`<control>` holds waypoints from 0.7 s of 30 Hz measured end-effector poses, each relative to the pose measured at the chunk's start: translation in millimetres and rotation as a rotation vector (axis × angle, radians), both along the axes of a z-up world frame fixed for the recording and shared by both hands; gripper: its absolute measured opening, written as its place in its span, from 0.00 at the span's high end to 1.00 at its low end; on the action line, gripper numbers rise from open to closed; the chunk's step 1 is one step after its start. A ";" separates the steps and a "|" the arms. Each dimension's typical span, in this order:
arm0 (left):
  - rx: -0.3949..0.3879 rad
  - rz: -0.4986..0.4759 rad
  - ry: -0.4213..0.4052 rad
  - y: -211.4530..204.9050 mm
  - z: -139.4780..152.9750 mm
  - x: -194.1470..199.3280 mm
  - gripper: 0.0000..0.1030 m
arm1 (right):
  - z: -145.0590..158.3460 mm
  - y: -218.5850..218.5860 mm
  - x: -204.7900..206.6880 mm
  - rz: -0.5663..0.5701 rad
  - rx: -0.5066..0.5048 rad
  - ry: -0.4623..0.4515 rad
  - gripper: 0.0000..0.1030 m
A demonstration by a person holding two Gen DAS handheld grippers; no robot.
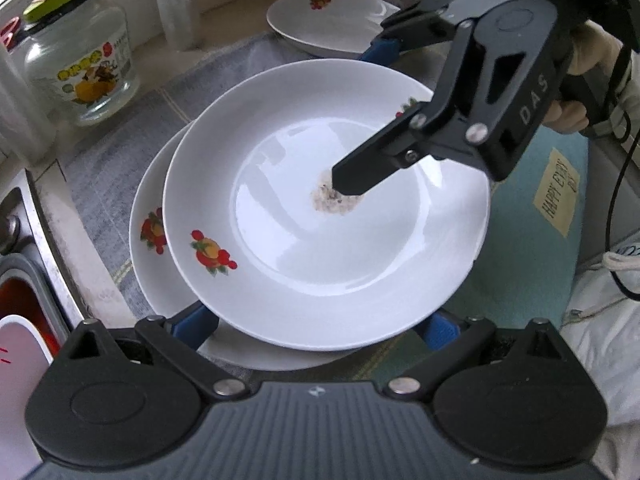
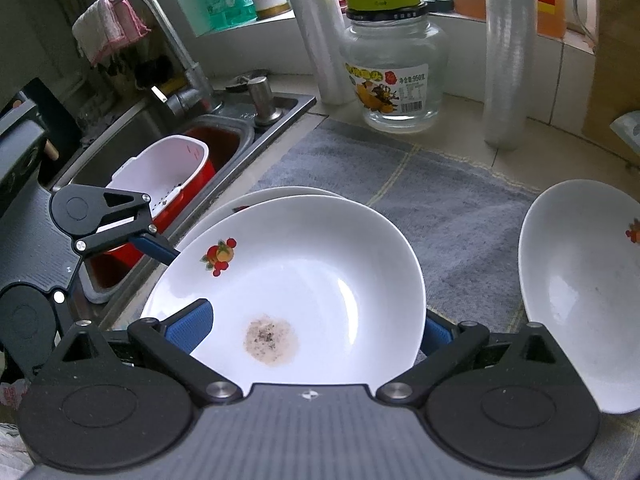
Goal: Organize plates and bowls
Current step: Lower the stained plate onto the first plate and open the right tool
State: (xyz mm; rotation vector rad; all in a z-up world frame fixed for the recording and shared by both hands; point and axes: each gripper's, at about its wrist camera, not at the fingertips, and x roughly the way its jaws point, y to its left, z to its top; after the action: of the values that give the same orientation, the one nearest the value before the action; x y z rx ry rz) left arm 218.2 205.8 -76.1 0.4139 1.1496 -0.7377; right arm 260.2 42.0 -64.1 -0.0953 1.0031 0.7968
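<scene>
White porcelain, the top plate [image 1: 320, 208] lay skewed on a lower plate [image 1: 150, 216] near the surface's sink-side edge. From the left wrist, the left gripper [image 1: 320, 328] had its jaws spread around the near rim, not clamped; the right gripper [image 1: 360, 120] straddled the far rim.

From the right wrist, its jaws stood open too, so the glazed plate could slide off toward the sink [image 2: 132, 132].

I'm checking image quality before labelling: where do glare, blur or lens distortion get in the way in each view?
Left wrist view: soft window glare on the top plate; the right claw is sharp, but the glass jar at the edge looks soft and bowed. Right wrist view: a bright crescent highlight on the plate; fisheye stretches the second plate at the right edge; the residue spot stays clear.
</scene>
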 end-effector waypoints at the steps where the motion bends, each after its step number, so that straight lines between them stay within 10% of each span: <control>1: 0.001 -0.003 0.012 0.0 0.7 1.5 0.01 | 0.3 -1.1 -0.1 -0.002 0.003 0.000 0.00; 21: 0.031 -0.021 0.068 5.0 12.1 1.1 0.01 | 7.4 -6.6 -5.8 -0.014 0.052 -0.011 0.00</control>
State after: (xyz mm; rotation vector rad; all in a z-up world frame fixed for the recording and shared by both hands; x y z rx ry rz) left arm 219.2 210.9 -63.9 0.4306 1.2231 -0.7576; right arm 254.4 35.4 -56.7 -0.0480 0.9709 0.8081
